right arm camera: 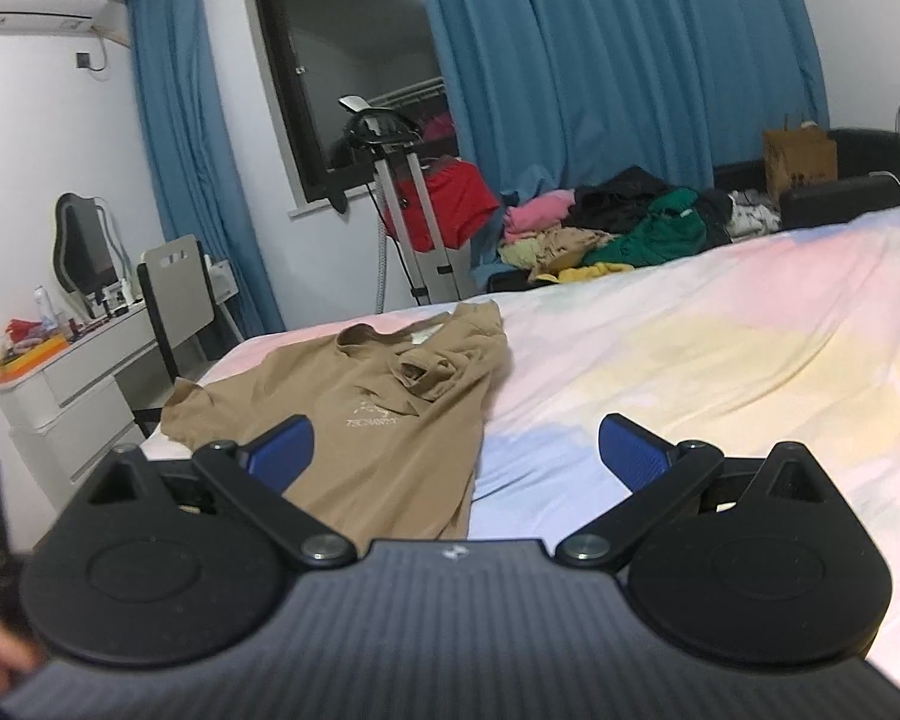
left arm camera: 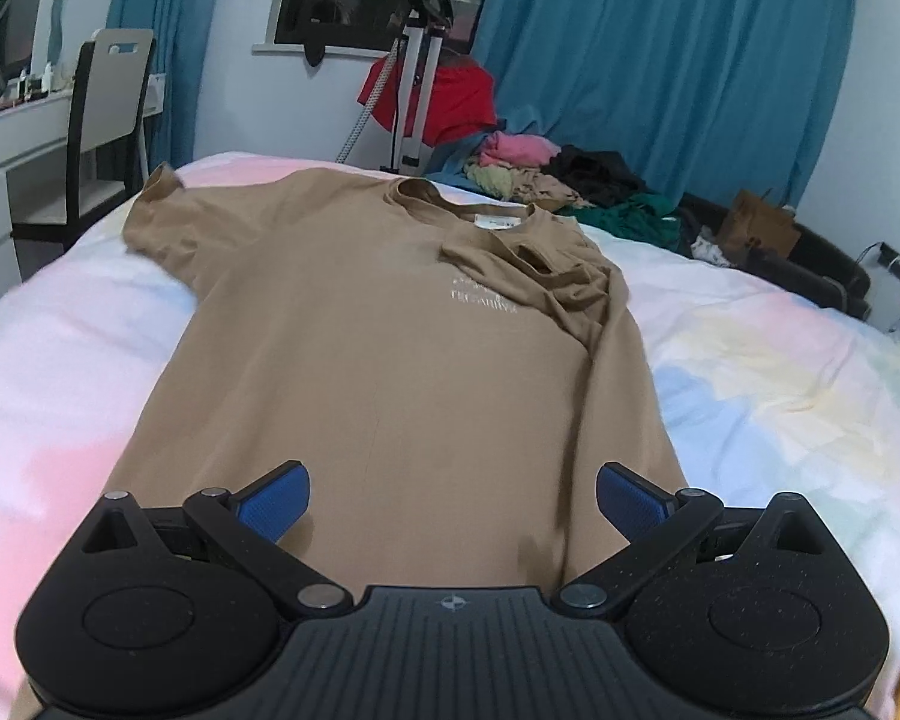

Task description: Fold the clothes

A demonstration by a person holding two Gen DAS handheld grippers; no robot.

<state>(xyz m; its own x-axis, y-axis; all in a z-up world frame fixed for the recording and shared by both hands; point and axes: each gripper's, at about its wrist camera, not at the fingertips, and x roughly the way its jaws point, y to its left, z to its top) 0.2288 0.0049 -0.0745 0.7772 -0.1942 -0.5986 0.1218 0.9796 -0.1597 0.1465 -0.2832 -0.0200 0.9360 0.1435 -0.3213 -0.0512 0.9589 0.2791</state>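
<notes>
Left wrist view: left gripper [left arm camera: 453, 498] nearest, blue fingers [left arm camera: 276, 501] spread wide, grasping nothing, hovering over the hem end of the tan t-shirt [left arm camera: 378, 372]. Shirt lies front-up along the bed [left arm camera: 780, 372], collar at the far end. Far-left sleeve [left arm camera: 156, 216] is spread out; the other sleeve [left arm camera: 564, 276] is bunched in over the chest, beside the print.

Right wrist view: right gripper [right arm camera: 456, 453] also released, nothing between the fingers [right arm camera: 633, 450], sitting off the shirt's right edge, part over bare bed. Clothes pile [right arm camera: 606, 228] waits at the far side.

Judgement: the shirt isn't flat enough to fold cleanly. Pull out the crumpled sleeve first, smooth the wrinkles along that side, then pinch hem and shoulder together so the fold line stays straight.
</notes>
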